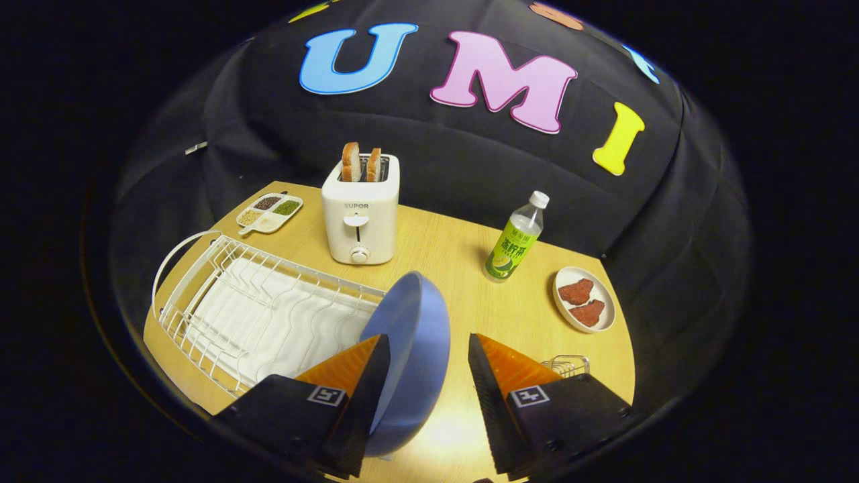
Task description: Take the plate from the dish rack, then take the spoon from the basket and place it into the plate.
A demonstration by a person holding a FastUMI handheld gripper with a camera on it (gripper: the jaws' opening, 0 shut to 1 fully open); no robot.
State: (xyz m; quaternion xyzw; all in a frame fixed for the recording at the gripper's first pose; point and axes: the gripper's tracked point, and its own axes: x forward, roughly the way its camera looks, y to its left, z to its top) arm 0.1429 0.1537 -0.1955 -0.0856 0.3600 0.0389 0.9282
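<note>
Between the parted fingers of the claw, a blue plate stands on edge against one finger, clear of the dish rack, the spoon's basket just beyond, seemingly unvisited.

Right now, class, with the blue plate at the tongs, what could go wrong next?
1. The blue plate stands on edge against one finger only; the tongs gape open, so it may tip or drop.
2. It sits beside the dish rack, whose wires could snag it.
3. A wide swing might hit the bottle.
</note>
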